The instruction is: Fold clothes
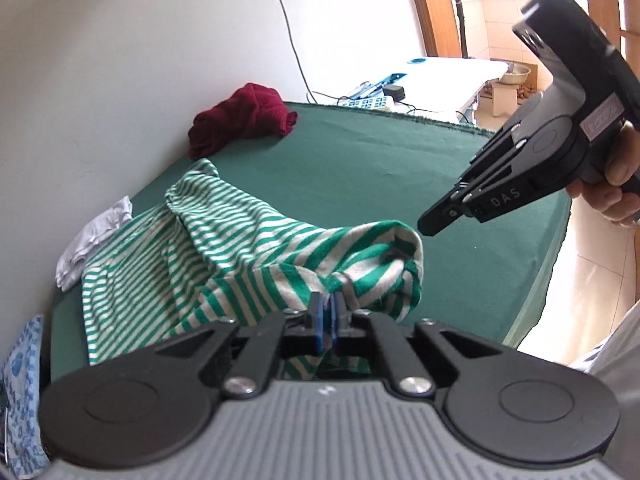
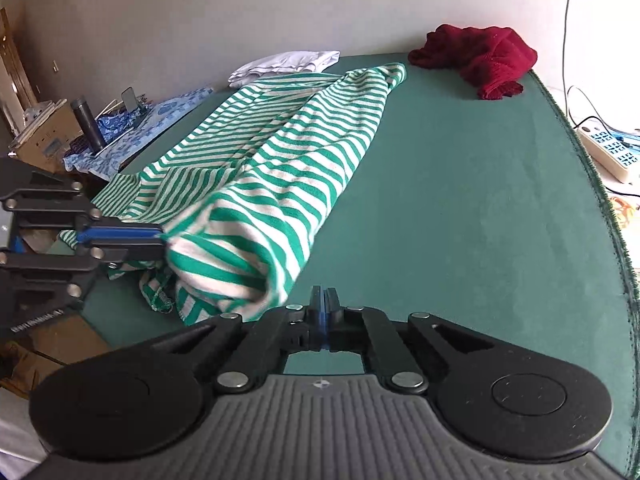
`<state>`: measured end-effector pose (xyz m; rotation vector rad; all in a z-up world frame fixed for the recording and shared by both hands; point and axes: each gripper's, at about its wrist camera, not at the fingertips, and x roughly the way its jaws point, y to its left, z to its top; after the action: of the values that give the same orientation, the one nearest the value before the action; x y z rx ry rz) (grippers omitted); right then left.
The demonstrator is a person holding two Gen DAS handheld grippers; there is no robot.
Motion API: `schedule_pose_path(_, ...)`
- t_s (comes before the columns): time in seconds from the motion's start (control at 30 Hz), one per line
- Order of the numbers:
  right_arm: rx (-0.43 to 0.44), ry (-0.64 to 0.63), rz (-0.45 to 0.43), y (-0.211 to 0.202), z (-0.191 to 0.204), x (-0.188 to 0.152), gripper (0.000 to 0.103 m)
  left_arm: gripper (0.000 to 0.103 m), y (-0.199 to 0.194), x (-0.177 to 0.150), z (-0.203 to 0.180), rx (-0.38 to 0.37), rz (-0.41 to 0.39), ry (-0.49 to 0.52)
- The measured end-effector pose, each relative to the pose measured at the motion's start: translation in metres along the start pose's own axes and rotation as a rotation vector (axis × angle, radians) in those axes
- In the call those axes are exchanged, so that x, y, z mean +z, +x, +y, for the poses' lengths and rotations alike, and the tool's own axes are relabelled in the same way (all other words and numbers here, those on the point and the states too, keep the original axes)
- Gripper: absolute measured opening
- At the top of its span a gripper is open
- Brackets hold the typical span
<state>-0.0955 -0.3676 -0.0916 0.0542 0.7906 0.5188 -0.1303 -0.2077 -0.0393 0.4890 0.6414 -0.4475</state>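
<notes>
Your left gripper (image 1: pixel 329 312) is clamped on a raised fold of the green-and-white striped shirt (image 2: pixel 280 168), which trails across the green table cover (image 2: pixel 460 200). Your right gripper (image 2: pixel 325 312) is closed, empty, just beside the fold.

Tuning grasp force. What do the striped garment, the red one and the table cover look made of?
Striped garment: thin jersey knit, likely cotton; drapes in soft folds. Red garment: chunkier knit, maybe wool or acrylic; ribbed, bulky heap. Table cover: matte green felt-like cloth with a frayed edge.
</notes>
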Motion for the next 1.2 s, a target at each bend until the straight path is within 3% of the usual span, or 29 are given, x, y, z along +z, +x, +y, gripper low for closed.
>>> schedule_pose_path(0.1, 0.022, 0.031, -0.006, -0.004, -0.005, 0.002, 0.0, 0.002, -0.004, -0.004, 0.01, -0.022, 0.015, -0.055)
schedule_pose_path(0.23, 0.147, 0.076, -0.024, -0.007, -0.003, 0.004, 0.021, 0.002, 0.009, -0.008, -0.001, -0.033, 0.038, -0.039)
schedule_pose_path(0.37, 0.197, 0.042, -0.028, -0.002, 0.011, 0.004, 0.037, 0.002, 0.018, -0.01, -0.006, -0.06, 0.049, -0.059)
schedule_pose_path(0.4, 0.175, 0.025, -0.019, 0.003, 0.014, 0.002, 0.035, 0.002, 0.02, -0.012, -0.006, -0.075, 0.054, -0.069)
schedule_pose_path(0.47, 0.116, 0.0, 0.025, 0.012, 0.016, 0.0, 0.003, 0.001, 0.023, -0.017, -0.005, -0.106, 0.07, -0.094)
schedule_pose_path(0.6, -0.002, -0.031, 0.113, 0.019, 0.004, -0.007, 0.002, 0.0, 0.047, -0.035, -0.011, -0.169, 0.154, -0.153)
schedule_pose_path(0.63, 0.002, -0.022, 0.114, 0.018, 0.001, -0.006, 0.002, 0.0, 0.05, -0.038, -0.014, -0.165, 0.171, -0.148)
schedule_pose_path(0.7, 0.013, -0.004, 0.088, 0.011, -0.004, -0.002, 0.007, 0.0, 0.04, -0.035, -0.01, -0.163, 0.141, -0.164)
schedule_pose_path(0.73, 0.017, 0.003, 0.059, 0.005, -0.004, 0.002, 0.021, 0.002, 0.031, -0.032, -0.007, -0.162, 0.113, -0.177)
schedule_pose_path(0.77, 0.003, 0.001, 0.022, -0.001, -0.003, 0.007, 0.041, 0.012, 0.022, -0.028, -0.001, -0.157, 0.08, -0.193)
schedule_pose_path(0.8, -0.005, -0.006, -0.027, -0.007, 0.0, 0.013, 0.046, 0.017, 0.013, -0.022, 0.009, -0.14, 0.043, -0.214)
schedule_pose_path(0.87, 0.021, -0.017, -0.105, -0.012, 0.006, 0.023, 0.044, 0.028, 0.007, -0.017, 0.028, -0.094, 0.004, -0.261)
schedule_pose_path(0.93, 0.082, -0.04, -0.129, -0.003, 0.017, 0.032, 0.039, 0.028, 0.016, -0.029, 0.039, -0.055, 0.043, -0.302)
schedule_pose_path(1.0, 0.127, -0.084, -0.118, 0.017, 0.03, 0.038, 0.032, 0.022, 0.024, -0.04, 0.05, -0.016, 0.082, -0.343)
schedule_pose_path(1.03, 0.117, -0.11, -0.088, 0.03, 0.037, 0.037, 0.027, 0.012, 0.028, -0.045, 0.055, 0.003, 0.102, -0.364)
schedule_pose_path(1.13, 0.104, -0.145, 0.073, 0.066, 0.046, 0.029, 0.023, 0.017, 0.041, -0.062, 0.072, 0.062, 0.16, -0.425)
schedule_pose_path(1.2, 0.11, -0.159, 0.108, 0.065, 0.047, 0.029, 0.023, 0.019, 0.036, -0.068, 0.069, 0.084, 0.175, -0.442)
